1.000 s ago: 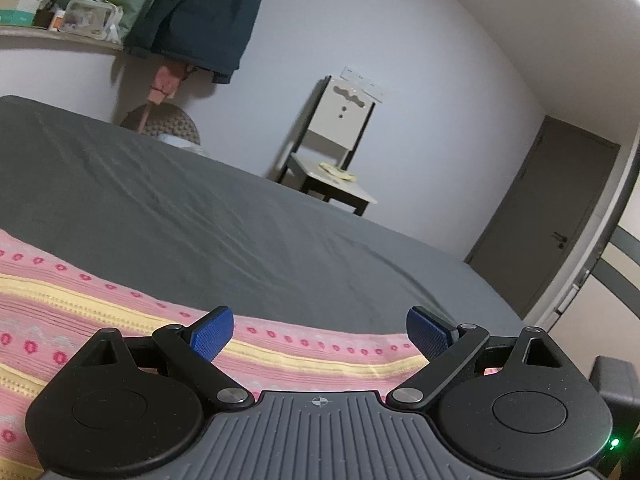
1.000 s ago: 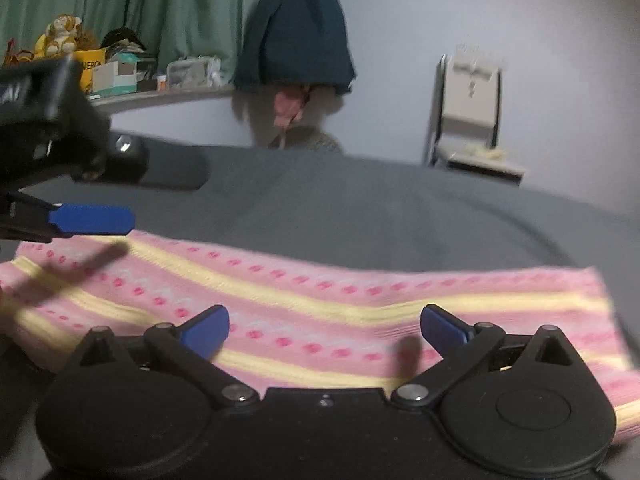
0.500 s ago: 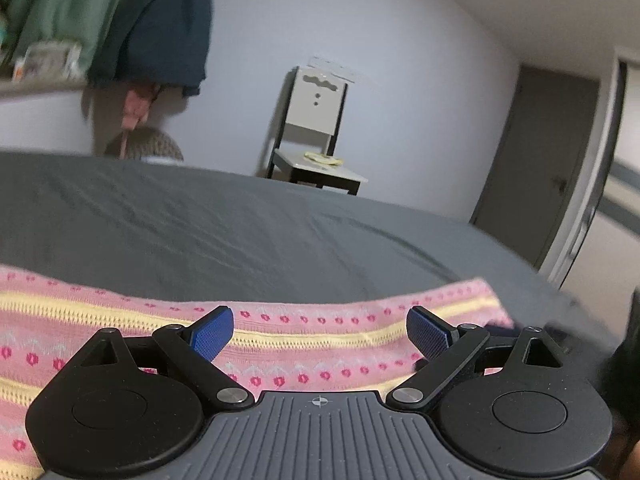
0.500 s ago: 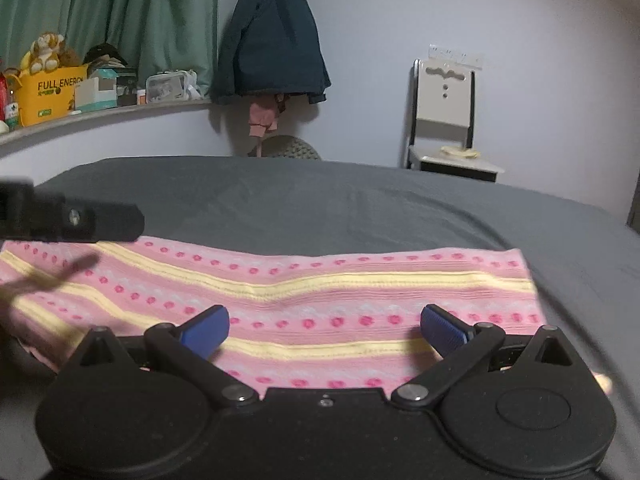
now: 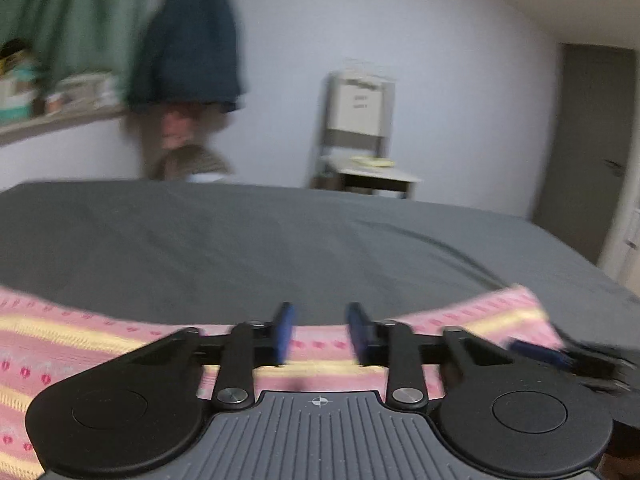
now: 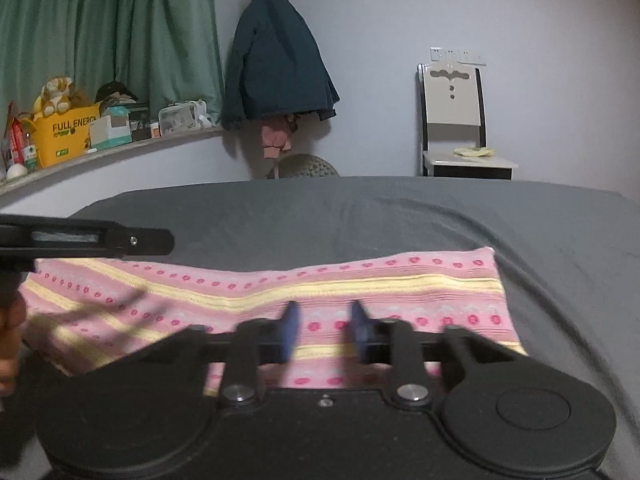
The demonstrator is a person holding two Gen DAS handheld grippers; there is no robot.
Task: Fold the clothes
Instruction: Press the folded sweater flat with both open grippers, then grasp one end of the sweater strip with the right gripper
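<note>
Pink striped cloth (image 6: 280, 300) flat on grey bed (image 6: 400, 216), my left fingers (image 5: 285, 332) and right fingers (image 6: 291, 330) part-spread, gripping nothing

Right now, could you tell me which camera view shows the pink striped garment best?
The right wrist view: the pink striped garment lies sharp, showing its far edge and right end on the grey bed. The left wrist view is blurred and shows only a strip behind the left gripper.

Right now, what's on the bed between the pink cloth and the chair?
Nothing. In the right wrist view, only bare grey bed sheet stretches from the pink cloth back toward the chair by the wall.
</note>
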